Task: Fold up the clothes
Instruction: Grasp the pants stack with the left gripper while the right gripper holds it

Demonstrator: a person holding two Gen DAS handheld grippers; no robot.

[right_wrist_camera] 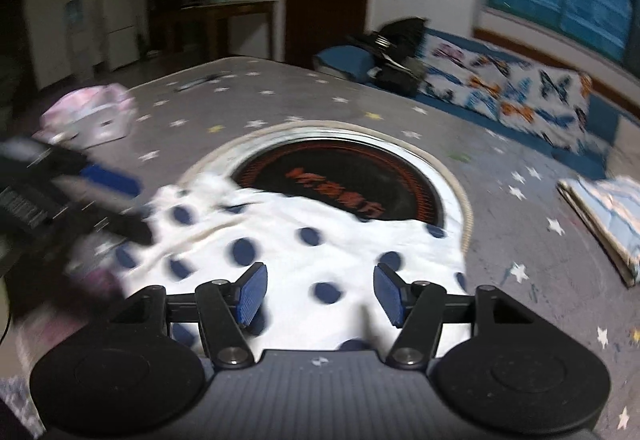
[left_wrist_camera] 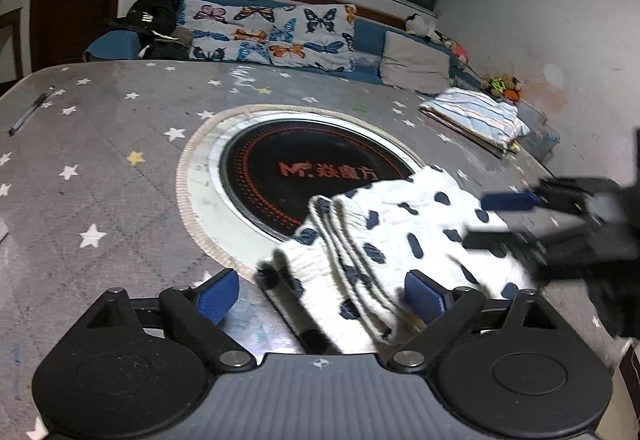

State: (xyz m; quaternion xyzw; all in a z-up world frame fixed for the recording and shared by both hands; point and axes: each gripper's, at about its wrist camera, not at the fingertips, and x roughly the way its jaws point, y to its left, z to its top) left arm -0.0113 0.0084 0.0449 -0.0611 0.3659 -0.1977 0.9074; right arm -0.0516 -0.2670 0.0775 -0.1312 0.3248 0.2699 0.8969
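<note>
A white knitted garment with navy dots lies bunched on the star-patterned table, its far edge over the round black hob. My left gripper stands wide open low over the garment's ribbed near-left end, and cloth lies between its blue pads without being pinched. My right gripper is open just above the garment's near-right part. Each gripper shows in the other's view: the right gripper over the garment's right side, the left gripper at its left edge, blurred.
A folded blue-striped cloth lies at the table's far right. A pink garment sits at the far left. A pen rests near the left edge. A sofa with a butterfly cover stands behind the table.
</note>
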